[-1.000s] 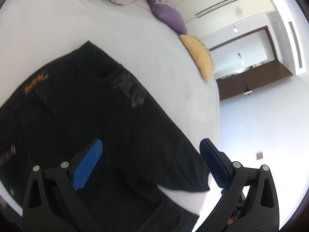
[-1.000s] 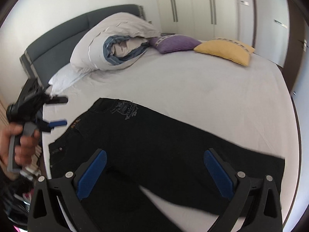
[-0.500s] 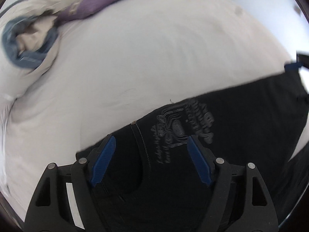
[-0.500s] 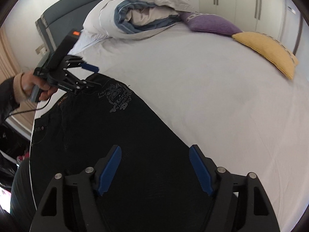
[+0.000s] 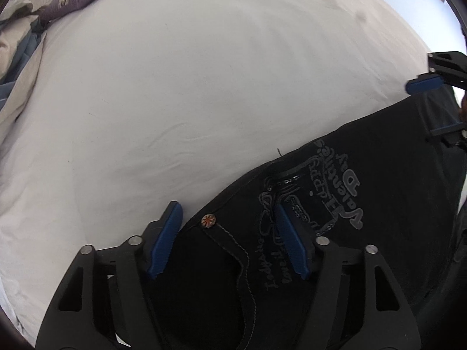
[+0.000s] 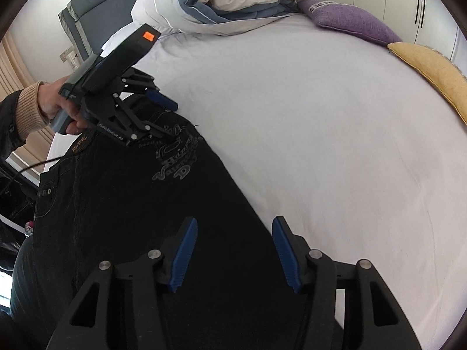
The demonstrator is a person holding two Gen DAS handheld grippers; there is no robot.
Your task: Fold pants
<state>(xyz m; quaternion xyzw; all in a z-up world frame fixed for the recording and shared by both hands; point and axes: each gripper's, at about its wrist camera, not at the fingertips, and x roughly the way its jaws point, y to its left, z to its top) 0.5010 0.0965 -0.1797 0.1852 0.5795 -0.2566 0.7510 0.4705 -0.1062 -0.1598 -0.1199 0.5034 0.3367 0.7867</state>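
Observation:
Black pants (image 5: 379,204) with a grey print lie flat on the white bed sheet (image 5: 204,87). My left gripper (image 5: 227,242) points down at their far edge beside a copper rivet (image 5: 208,220). Its jaws are closing, with flat fabric and that edge between the blue pads, which stay apart. In the right wrist view the pants (image 6: 116,204) run down the left side. My right gripper (image 6: 235,253) straddles the same long edge lower on the leg, its jaws also closing around flat cloth. A hand (image 6: 55,105) holds the left gripper (image 6: 166,116) over the print.
A rolled duvet and pillow (image 6: 233,0) lie at the headboard (image 6: 96,3), with a purple cushion (image 6: 350,20) and a yellow cushion (image 6: 432,70) beside them. White bed sheet (image 6: 321,145) spreads to the right of the pants. The right gripper (image 5: 435,106) shows at the left view's right edge.
Both grippers have dropped close to the pants and their jaws have narrowed. The left one swung round to the waist edge by the print; the right one came down onto the leg's far edge.

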